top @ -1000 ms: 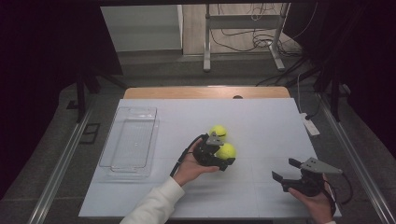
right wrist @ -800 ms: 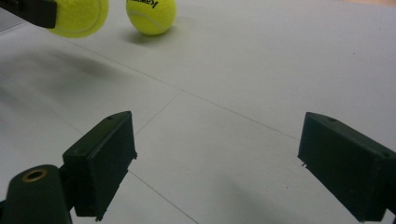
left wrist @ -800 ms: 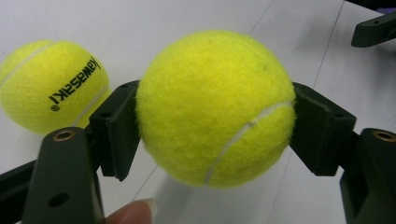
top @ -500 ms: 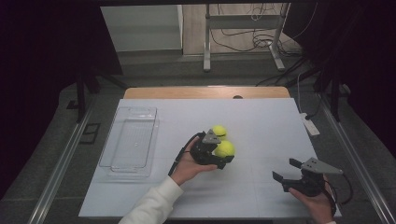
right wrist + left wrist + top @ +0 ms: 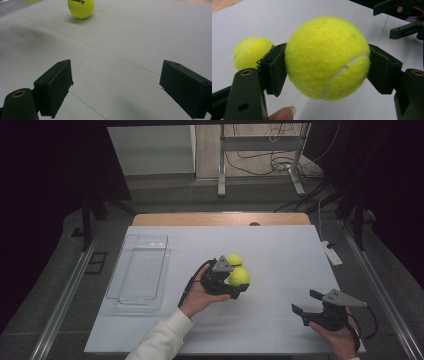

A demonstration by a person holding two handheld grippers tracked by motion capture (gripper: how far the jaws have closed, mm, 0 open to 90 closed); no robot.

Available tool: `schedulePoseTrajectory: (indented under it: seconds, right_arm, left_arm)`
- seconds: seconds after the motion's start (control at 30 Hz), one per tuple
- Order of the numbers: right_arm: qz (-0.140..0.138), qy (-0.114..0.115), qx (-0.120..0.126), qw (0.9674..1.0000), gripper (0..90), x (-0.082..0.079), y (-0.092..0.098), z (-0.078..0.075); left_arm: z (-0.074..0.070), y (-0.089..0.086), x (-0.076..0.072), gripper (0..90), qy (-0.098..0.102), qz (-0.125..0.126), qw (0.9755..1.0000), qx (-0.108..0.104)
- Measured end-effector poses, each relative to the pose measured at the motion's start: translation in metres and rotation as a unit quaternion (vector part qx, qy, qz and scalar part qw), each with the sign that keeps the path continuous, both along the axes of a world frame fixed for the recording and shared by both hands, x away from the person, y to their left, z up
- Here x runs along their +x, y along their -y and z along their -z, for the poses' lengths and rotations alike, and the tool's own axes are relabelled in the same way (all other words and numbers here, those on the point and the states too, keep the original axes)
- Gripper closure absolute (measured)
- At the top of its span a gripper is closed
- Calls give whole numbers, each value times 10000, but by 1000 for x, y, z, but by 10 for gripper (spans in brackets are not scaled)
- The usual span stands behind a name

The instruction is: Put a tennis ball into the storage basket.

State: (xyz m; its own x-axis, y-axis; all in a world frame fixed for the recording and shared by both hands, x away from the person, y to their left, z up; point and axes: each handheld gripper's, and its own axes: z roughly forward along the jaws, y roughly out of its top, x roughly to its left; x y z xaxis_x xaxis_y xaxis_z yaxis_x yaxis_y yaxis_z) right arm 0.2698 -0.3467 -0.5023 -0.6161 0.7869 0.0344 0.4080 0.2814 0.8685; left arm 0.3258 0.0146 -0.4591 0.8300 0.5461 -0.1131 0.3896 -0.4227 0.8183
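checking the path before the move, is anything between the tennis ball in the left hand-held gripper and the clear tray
Nothing visible blocks it. The left hand-held gripper is shut on a tennis ball, and the white tabletop between it and the clear tray is bare. The second tennis ball lies on the far side, away from the tray.

Left claw [image 5: 240, 287] clamped shut, right claw [image 5: 305, 302] spread open, low

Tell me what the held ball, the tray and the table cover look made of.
Held ball: fuzzy yellow felt, matte, with a pale curved seam; likely a tennis ball. Tray: clear, glossy plastic by the look, since the surface shows through it. Table cover: a smooth, matte white sheet with faint lines; paper or plastic, I cannot tell.
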Motion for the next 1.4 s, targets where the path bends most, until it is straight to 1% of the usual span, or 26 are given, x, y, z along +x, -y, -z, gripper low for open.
schedulePoseTrajectory:
  seconds: [0.73, 1.03, 1.4]
  right_arm:
    - [21, 18, 11, 10000, 113, -1, 0, -1]
    - [21, 6, 3, 10000, 113, -1, 0, -1]
    - [22, 1, -1, 10000, 113, -1, 0, 0]
  left_arm:
    - [-17, -14, -3, 266, 161, -153, 9995, -210]
    - [-24, -20, -3, 266, 240, -216, 9990, -298]
    - [-30, -29, -3, 266, 284, -323, 9983, -399]
